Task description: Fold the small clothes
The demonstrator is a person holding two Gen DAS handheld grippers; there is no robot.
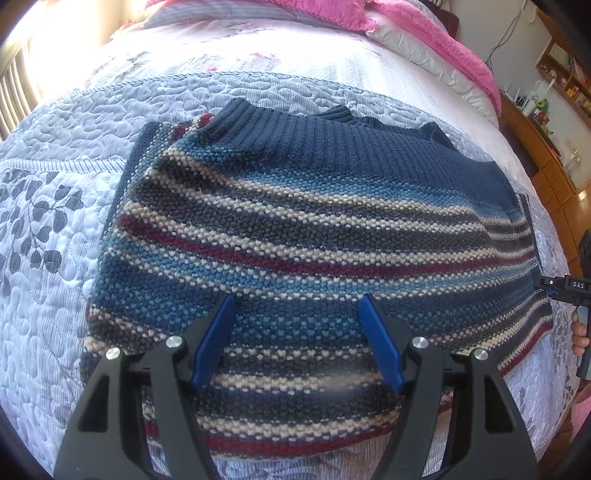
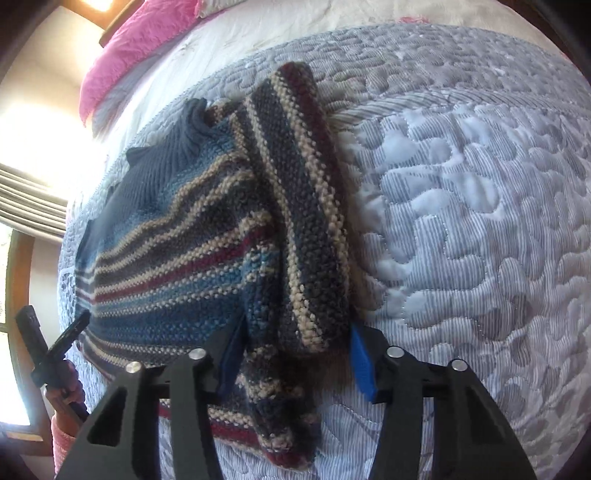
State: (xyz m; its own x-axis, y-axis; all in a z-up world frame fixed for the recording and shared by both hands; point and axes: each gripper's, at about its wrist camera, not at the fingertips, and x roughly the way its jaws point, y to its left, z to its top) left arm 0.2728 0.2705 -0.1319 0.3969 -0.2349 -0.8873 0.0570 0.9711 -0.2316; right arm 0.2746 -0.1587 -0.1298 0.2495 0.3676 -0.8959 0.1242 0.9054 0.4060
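A striped knit sweater (image 1: 306,236) is laid on the quilted bedspread (image 1: 55,258) of a bed, its ribbed navy collar at the far side and its hem at the near edge. The fold is judged to be partly done: in the right wrist view one sleeve (image 2: 303,206) is seen turned in over the right part of the body, lying as a thick band running from far to near. The body itself looks not yet folded across, and the left side appears flat, so the remaining sleeve fold and the final halving are judged to be left.

The left claw (image 1: 297,343) is held low over the near hem, its blue pads spread wide with nothing between them. The right claw (image 2: 295,358) is held at the near end of the folded sleeve, its jaws set wide on either side of the knit; whether the fabric is actually pinched cannot be told, as the pads seem apart from it. A pink blanket (image 1: 424,33) is bunched at the far end of the bed.
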